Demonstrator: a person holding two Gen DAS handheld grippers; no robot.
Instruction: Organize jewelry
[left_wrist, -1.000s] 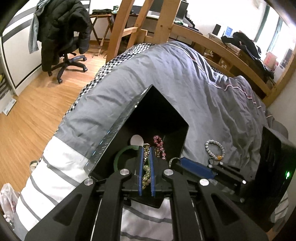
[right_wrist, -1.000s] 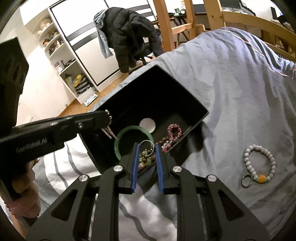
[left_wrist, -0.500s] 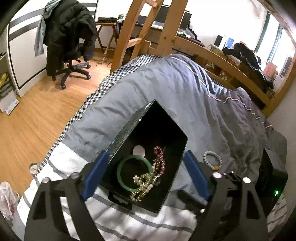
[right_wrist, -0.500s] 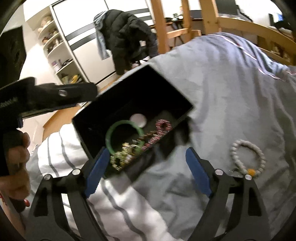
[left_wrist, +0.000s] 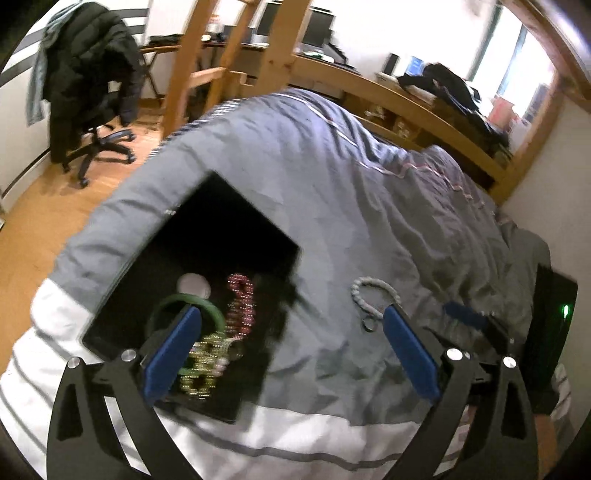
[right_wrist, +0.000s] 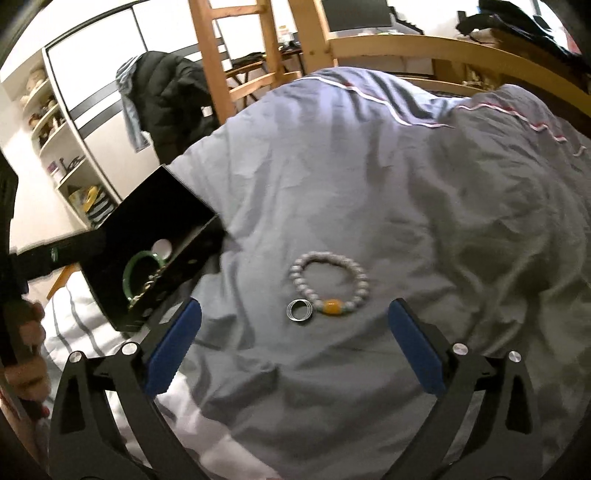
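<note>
Left gripper (left_wrist: 290, 350) pitched down over the bed, jaws opening, wide apart, nothing between the pads. Its left finger (left_wrist: 173, 354) overlaps the near side of the black box (left_wrist: 236, 221); right finger sits over bare grey duvet (left_wrist: 332, 206).

Black box is open-topped, lying on the duvet near the bed's left edge. Inside: green bangle (left_wrist: 216, 312), white round disc (left_wrist: 194, 284), dark red bead string (left_wrist: 240, 306), yellow-green bead strand (left_wrist: 201, 363) at the near wall. Blurry view, finer detail unreadable.

Right gripper (right_wrist: 293, 347) also angled down, jaws opening, spread wide, empty. Pale bead bracelet (right_wrist: 328, 282) with one orange bead lies flat on the duvet just ahead, between the finger lines, not touched. Small metal ring (right_wrist: 300, 312) touches its near-left side. Both are outside the box, to its right.
</note>
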